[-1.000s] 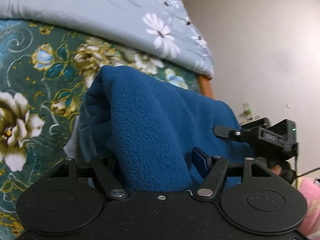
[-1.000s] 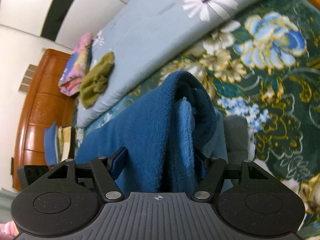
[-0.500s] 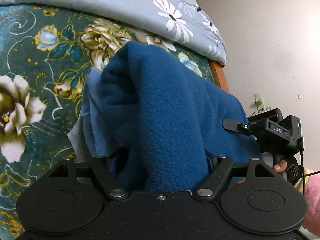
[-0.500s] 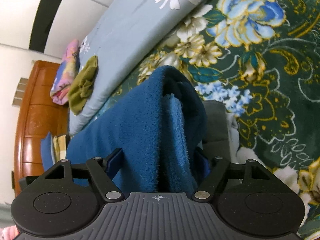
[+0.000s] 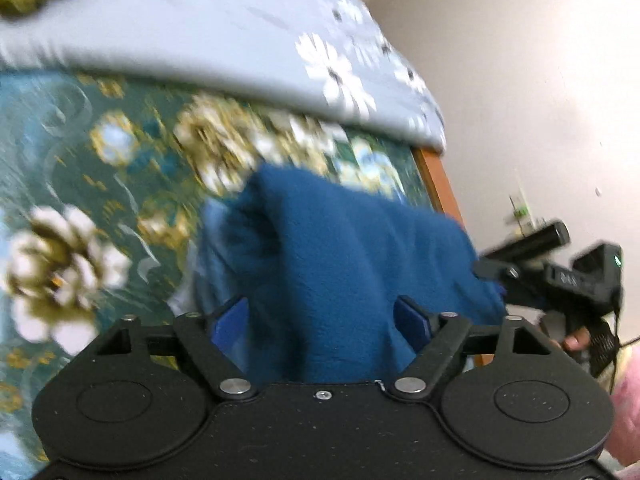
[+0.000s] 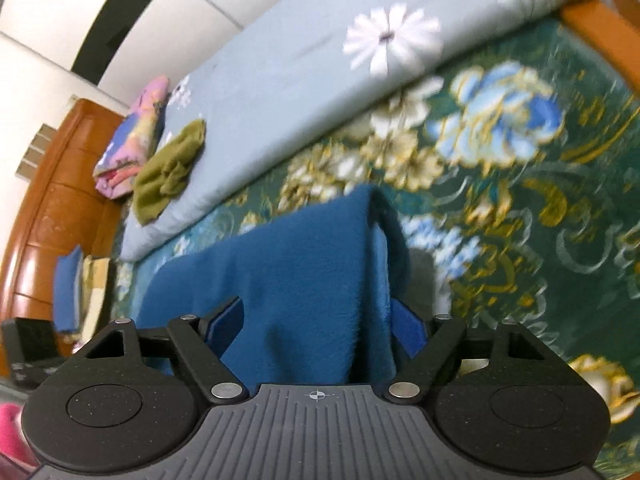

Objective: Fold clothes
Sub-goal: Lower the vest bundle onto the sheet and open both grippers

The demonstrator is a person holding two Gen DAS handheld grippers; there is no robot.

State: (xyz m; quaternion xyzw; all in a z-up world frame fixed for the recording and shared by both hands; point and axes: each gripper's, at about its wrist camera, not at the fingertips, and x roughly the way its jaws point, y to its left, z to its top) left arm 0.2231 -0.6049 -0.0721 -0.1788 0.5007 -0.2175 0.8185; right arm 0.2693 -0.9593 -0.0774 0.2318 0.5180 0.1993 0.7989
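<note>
A dark blue fleece garment (image 5: 340, 272) is folded over and stretched between my two grippers above the green floral bedspread (image 5: 80, 168). My left gripper (image 5: 322, 312) is shut on one end of it, fabric bunched between the blue pads. My right gripper (image 6: 316, 320) is shut on the other end of the fleece (image 6: 304, 280), where a lighter blue inner layer (image 6: 380, 264) shows at the fold. The right gripper also shows at the right of the left wrist view (image 5: 560, 276), held by a hand.
A pale grey flowered quilt (image 6: 288, 56) lies along the far side of the bed, with an olive garment (image 6: 168, 168) and a pink folded cloth (image 6: 132, 136) on it. A wooden headboard (image 6: 48, 184) stands at the left. A wooden bed edge (image 5: 436, 184) and white wall are at the right.
Both grippers have moved with the fleece still gripped; the views have swung and blurred, and the fleece now hangs lower and further from the cameras.
</note>
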